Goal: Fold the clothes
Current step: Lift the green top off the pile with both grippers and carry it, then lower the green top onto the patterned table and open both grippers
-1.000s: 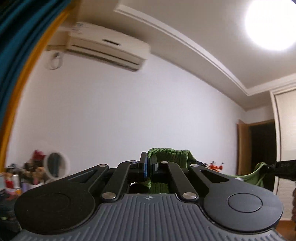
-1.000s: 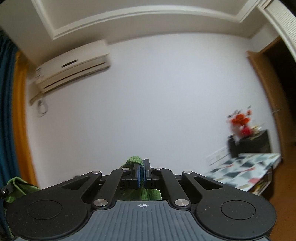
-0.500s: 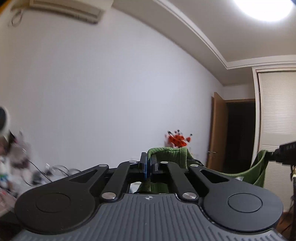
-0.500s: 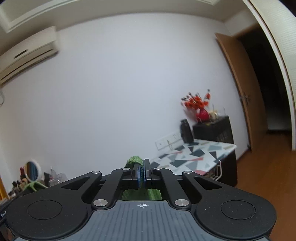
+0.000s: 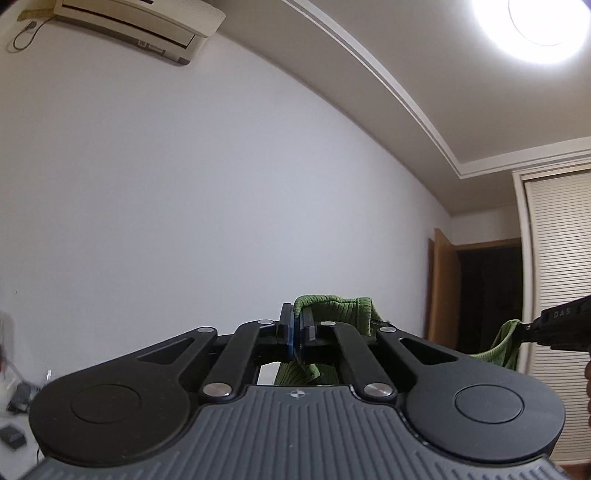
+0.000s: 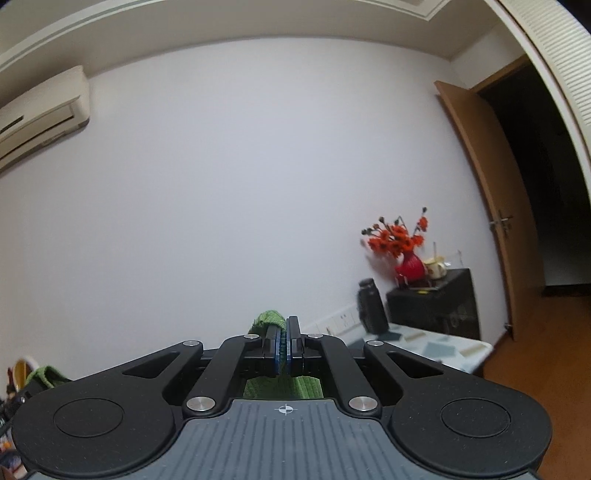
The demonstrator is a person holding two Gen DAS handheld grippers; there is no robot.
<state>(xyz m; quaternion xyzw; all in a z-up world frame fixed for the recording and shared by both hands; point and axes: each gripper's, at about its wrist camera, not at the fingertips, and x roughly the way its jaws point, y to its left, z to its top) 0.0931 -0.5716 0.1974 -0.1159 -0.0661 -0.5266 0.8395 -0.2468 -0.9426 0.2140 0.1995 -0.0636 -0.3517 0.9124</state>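
A white wall [image 6: 221, 203] filled both views, with an air conditioner [image 5: 140, 27] high on it and a door [image 6: 491, 206] ajar to the right. The green garment [image 5: 332, 310] hung in the air between both grippers. The left gripper [image 5: 295, 332] was clamped on one edge of it, the right gripper [image 6: 283, 345] on another. A red vase [image 6: 410, 267] of flowers stood on a black cabinet [image 6: 436, 306].

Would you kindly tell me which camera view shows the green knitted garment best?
The left wrist view: the green knitted garment rises behind the shut left tongs and stretches toward the right tongs. The right wrist view shows only small bunches.
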